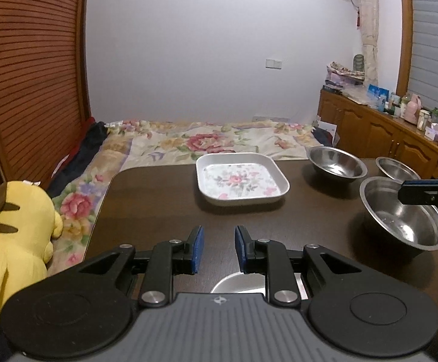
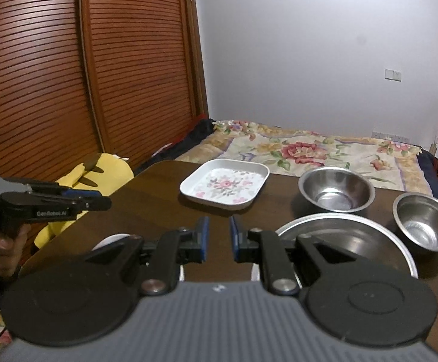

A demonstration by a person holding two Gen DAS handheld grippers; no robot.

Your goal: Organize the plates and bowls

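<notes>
While 3 steel bowls and a square flowered plate (image 1: 242, 181) sit on the dark bench (image 1: 158, 205), both grippers hover above it with nothing held.

The plate lies flat near the far middle of the bench; right of it stands a far bowl (image 2: 336, 189), a small bowl (image 2: 426, 222) sits further right, and a large bowl (image 1: 403, 214) lies nearest, all upright and apart from one another. A round plate (image 1: 238, 282) shows under the left gripper (image 1: 218, 249), whose jaws stand apart and empty. The right gripper (image 2: 219, 238) also has its jaws parted around nothing. Left of the bench a yellow plush toy (image 1: 11, 235) rests on the flowered bed (image 1: 207, 141), beside a slatted wooden wardrobe (image 2: 68, 60).
</notes>
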